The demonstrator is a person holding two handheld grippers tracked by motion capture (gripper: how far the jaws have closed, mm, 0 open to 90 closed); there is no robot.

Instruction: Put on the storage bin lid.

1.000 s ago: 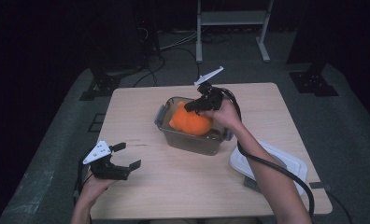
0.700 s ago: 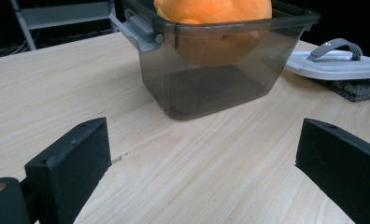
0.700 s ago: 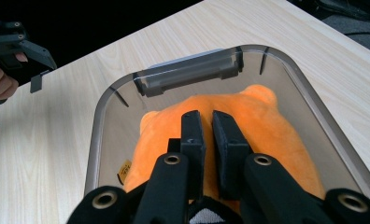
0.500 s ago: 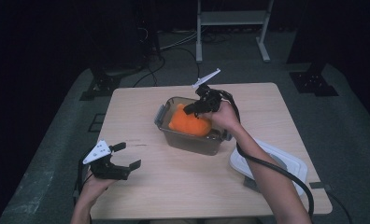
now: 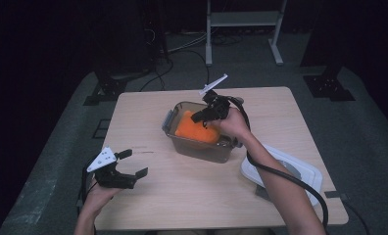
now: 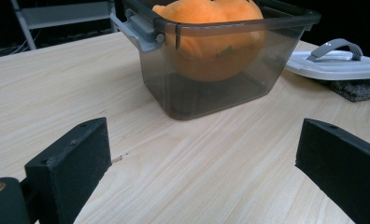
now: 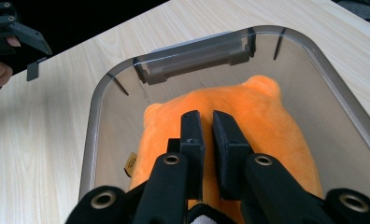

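Note:
A smoky clear plastic bin [image 5: 202, 149] stands mid-table with an orange plush toy [image 5: 194, 128] inside it. My right gripper [image 5: 198, 117] reaches into the bin from the right. In the right gripper view its jaws [image 7: 207, 116] stand almost together right over the toy [image 7: 267, 121], and I see no fabric between them. The bin's rim [image 7: 94, 121] rings the toy. My left gripper [image 5: 135, 162] is open at the table's front left, well apart from the bin. Between its spread jaws [image 6: 204, 140] lies bare wood, with the bin [image 6: 211, 93] and toy [image 6: 206, 14] beyond.
A white lid [image 5: 280, 169] with a grey handle lies on the table right of the bin, on a dark pad [image 6: 356, 88]. A cable trails from the right gripper along the forearm. Dark floor, cables and a stand's legs lie beyond the far edge.
The right gripper has edged slightly left and lower over the toy. The left gripper and the bin have stayed put.

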